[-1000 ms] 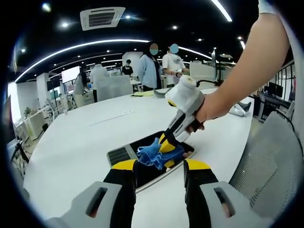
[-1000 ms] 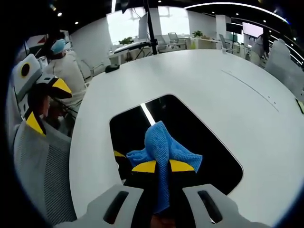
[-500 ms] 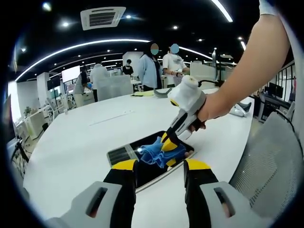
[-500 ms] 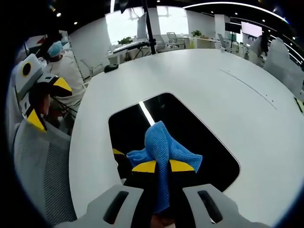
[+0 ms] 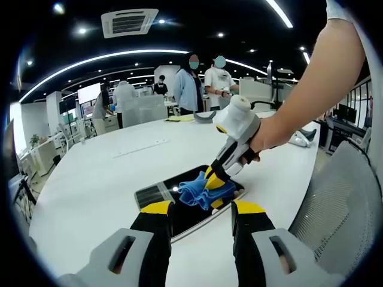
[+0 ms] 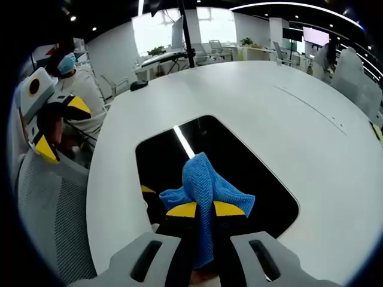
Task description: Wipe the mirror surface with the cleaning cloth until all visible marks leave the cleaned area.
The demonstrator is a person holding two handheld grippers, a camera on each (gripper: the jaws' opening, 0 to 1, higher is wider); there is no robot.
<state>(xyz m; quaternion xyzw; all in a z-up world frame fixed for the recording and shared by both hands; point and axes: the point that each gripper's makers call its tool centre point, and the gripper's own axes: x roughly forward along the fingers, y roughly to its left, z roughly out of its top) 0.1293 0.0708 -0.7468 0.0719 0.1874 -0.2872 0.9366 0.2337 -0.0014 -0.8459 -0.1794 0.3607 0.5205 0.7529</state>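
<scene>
A dark rectangular mirror (image 5: 157,192) lies flat on the white table (image 5: 102,173). In the left gripper view, a hand holds my right gripper (image 5: 214,186) tilted down onto the mirror, shut on a bunched blue cloth (image 5: 202,191) that touches the glass. My left gripper (image 5: 202,209) hovers just before the mirror's near edge, open, with nothing between its yellow-tipped fingers. In the right gripper view, the cloth (image 6: 203,182) sticks out of my right gripper (image 6: 205,209) over the mirror (image 6: 251,179). The left gripper (image 6: 60,127) shows at the left, beyond the table's edge.
A grey mesh chair (image 5: 335,203) stands at the table's right side and also appears as a chair (image 6: 48,209) in the right gripper view. Several people (image 5: 206,81) stand beyond the far end of the table. A masked person (image 6: 75,78) sits behind the left gripper.
My right gripper has slid the cloth a little to the right across the mirror in the left gripper view. The left gripper has stayed still and open.
</scene>
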